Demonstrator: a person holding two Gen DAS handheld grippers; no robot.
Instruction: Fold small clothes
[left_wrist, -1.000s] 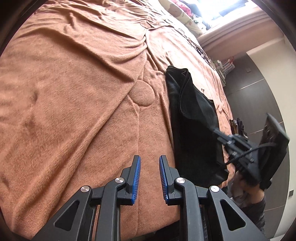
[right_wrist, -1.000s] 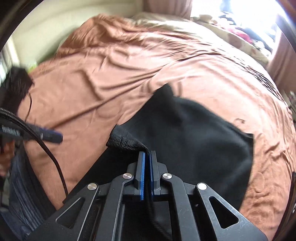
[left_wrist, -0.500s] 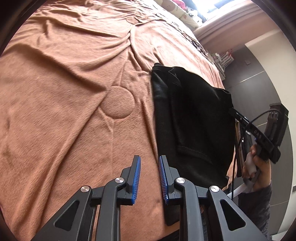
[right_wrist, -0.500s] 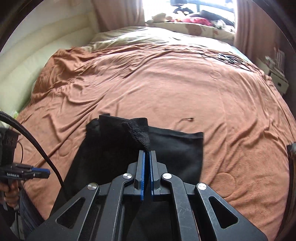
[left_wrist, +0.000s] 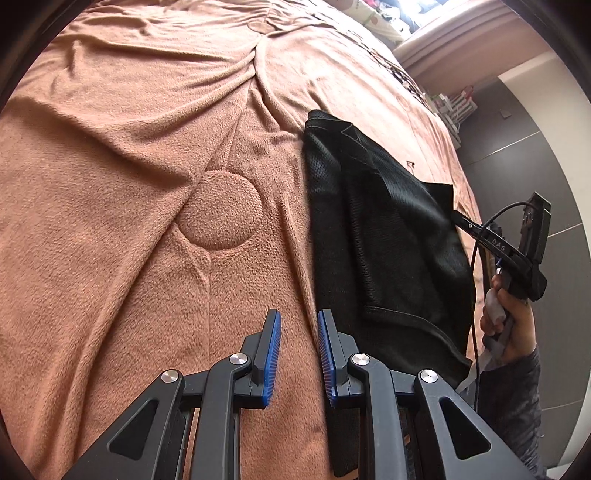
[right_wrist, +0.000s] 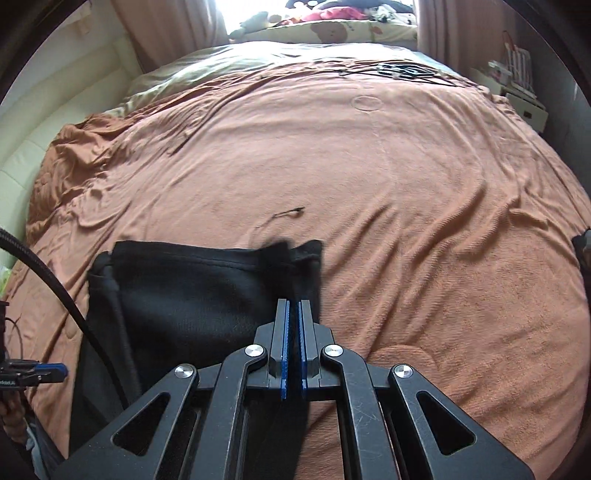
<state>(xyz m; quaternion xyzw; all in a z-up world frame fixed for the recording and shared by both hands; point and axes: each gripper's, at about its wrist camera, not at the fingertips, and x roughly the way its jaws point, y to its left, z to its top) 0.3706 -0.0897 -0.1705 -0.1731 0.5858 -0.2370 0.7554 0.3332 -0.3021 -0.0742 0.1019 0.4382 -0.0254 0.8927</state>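
A black mesh garment (left_wrist: 384, 251) is laid on the brown fleece bedspread (left_wrist: 147, 184), near the bed edge nearest the person. Compared with one second ago, the corner of the garment pinched in the right gripper (right_wrist: 291, 310) has been carried across the cloth toward its far right side, so that one layer is now doubled over the rest. A lengthwise fold is judged to be nearly complete; release of the corner and smoothing are judged to remain.

The right gripper is seen pressed together on the black fabric, with the dark corner (right_wrist: 284, 254) protruding beyond the tips. The left gripper (left_wrist: 299, 325) is held slightly spread with nothing between its blue pads (left_wrist: 274, 354); it is positioned over bare bedspread just beside the garment's left edge.

In the left wrist view, the long axis of the garment runs from the near bed edge away toward the window. A hemmed end (left_wrist: 406, 325) is seen nearest the person. The folded edge (left_wrist: 314, 221) lies along the left side.
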